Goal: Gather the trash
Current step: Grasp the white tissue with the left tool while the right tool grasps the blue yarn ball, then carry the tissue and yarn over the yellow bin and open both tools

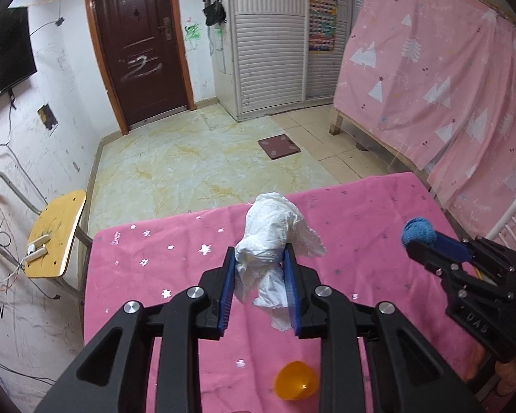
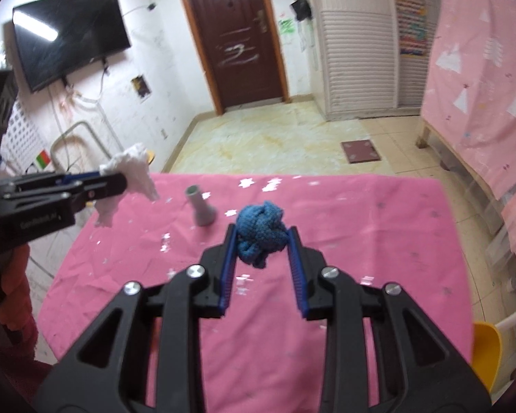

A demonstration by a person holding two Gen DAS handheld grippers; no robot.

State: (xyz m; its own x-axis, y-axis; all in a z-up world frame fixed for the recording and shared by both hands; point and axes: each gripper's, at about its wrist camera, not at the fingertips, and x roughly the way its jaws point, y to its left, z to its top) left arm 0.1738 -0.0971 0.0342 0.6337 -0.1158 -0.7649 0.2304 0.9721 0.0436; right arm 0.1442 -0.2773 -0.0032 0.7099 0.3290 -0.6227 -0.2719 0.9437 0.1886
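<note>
**While both claws carry trash, a loose grip can drop it**

While the left claw (image 1: pixel 259 258) is closed on the crumpled white paper (image 1: pixel 275 241), only the lower middle part of the paper sits between its blue pads (image 1: pixel 227 285). The rest stands above the tips and a tail hangs below them. Paper like this is soft and light, so I judge it can slide out if the hand swings quickly or tilts.

The right claw (image 2: pixel 262 237) is closed on a blue knotted cloth ball (image 2: pixel 261 237), and the ball sits right at the tips of the fingers, not deep between them. A small shake may push it forward and out.

Both claws are above the table with the pink cloth (image 1: pixel 161 258), and the two are well apart from each other. A grey funnel-shaped piece (image 2: pixel 201 208) stands on the cloth between them in the right view, and an orange plastic shell (image 1: pixel 296 382) lies under the left claw. A low sweep of either claw could knock these over or off the edge.

No trash bin is visible in either view, so I cannot tell where the things must go. If the bin is far, the carry is long and the risk of a drop onto the floor (image 1: pixel 189 158) grows.
</note>
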